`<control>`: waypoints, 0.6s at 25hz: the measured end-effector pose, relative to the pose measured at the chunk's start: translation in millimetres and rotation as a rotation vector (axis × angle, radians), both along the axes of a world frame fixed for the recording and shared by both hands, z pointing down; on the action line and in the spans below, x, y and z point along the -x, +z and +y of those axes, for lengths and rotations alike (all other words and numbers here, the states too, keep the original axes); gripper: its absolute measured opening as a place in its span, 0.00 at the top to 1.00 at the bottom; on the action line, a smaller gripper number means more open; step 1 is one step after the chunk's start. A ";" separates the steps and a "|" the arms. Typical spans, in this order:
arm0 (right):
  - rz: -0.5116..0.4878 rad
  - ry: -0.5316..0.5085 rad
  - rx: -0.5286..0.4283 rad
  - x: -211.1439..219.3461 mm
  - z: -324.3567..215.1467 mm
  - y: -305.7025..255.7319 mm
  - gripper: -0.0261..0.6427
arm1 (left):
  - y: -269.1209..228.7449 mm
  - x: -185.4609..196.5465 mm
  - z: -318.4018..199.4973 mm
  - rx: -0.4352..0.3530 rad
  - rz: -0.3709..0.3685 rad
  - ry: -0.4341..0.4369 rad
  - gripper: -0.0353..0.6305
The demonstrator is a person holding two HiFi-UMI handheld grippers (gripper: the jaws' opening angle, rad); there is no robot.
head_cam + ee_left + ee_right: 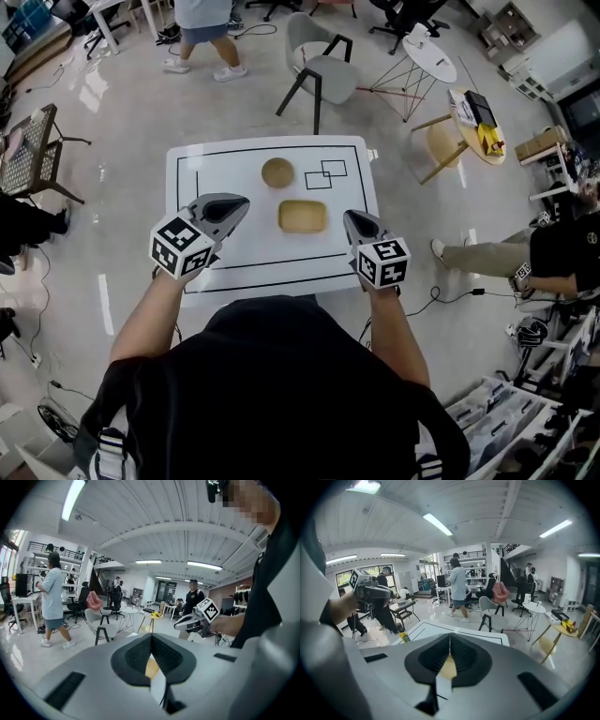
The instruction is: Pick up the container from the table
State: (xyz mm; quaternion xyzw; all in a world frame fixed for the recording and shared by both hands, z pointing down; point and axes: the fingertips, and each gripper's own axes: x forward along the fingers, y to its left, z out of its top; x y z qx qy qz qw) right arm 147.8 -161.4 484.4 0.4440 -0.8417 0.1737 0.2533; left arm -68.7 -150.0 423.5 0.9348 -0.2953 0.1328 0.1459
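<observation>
A shallow rectangular wooden container [303, 216] lies near the middle of the white table [216, 169], with a round wooden dish [277, 172] just behind it. My left gripper [239, 202] hovers over the table to the container's left, jaws shut and empty. On the container's right my right gripper [351, 218] is also shut on nothing. In the left gripper view the closed pads [136, 656] leave a slit where a sliver of the container [151, 667] shows. The right gripper view gives the same sliver of container [449, 667] below its own closed pads [464, 656].
Black rectangles are outlined on the table [325, 173]. A grey chair [323, 66] stands behind it, a white side table [429, 56] and a wooden stool [441, 141] at the back right. A person walks at the back [202, 28]; another sits at the right [562, 253].
</observation>
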 end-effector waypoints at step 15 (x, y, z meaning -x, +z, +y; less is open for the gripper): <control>-0.019 -0.132 -0.023 -13.7 -60.8 -1.7 0.95 | -9.1 1.5 -30.9 -0.019 -0.013 -0.192 0.94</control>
